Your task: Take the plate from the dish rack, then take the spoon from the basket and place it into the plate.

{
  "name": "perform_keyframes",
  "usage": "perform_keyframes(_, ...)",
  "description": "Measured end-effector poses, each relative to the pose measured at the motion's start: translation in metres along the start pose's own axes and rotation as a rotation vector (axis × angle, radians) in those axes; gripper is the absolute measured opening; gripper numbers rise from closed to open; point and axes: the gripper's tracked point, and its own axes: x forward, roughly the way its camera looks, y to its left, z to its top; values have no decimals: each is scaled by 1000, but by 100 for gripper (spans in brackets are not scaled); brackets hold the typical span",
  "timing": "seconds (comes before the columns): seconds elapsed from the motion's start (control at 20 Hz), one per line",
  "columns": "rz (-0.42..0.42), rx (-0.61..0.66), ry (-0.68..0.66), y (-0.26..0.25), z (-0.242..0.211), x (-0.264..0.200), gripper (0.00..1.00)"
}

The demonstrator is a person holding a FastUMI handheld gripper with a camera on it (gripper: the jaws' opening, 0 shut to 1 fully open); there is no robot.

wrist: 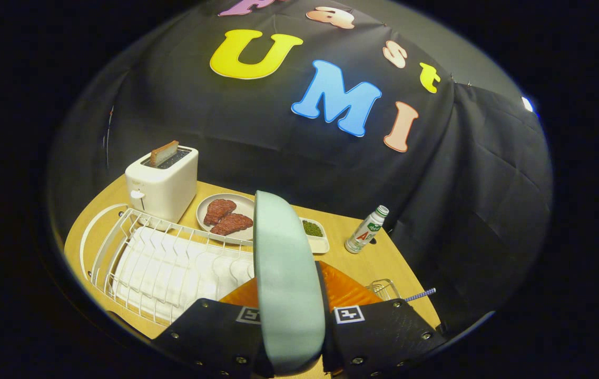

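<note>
Above the wooden table [367, 263], the fingers [241, 337] clamp the pale plate [286, 284] upright beside the dish rack [167, 263].

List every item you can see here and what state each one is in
gripper: shut on plate
plate: held upright on edge, lifted clear
dish rack: no dishes in it
toaster: slice sticking up
bottle: upright, capped
basket: spoon handle poking out
</note>
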Motion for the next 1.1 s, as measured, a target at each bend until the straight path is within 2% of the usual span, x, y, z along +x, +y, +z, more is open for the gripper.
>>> perform_keyframes(0.2, -8, 40, 10, -32, -20, -37, 32)
perform_keyframes(0.5, 7, 1, 44, -64, -73, -70, 32)
perform_keyframes(0.95, 128, 59, 180, -59, -163, -72, 32)
perform_keyframes(1.1, 164, 91, 214, -55, -180, -68, 32)
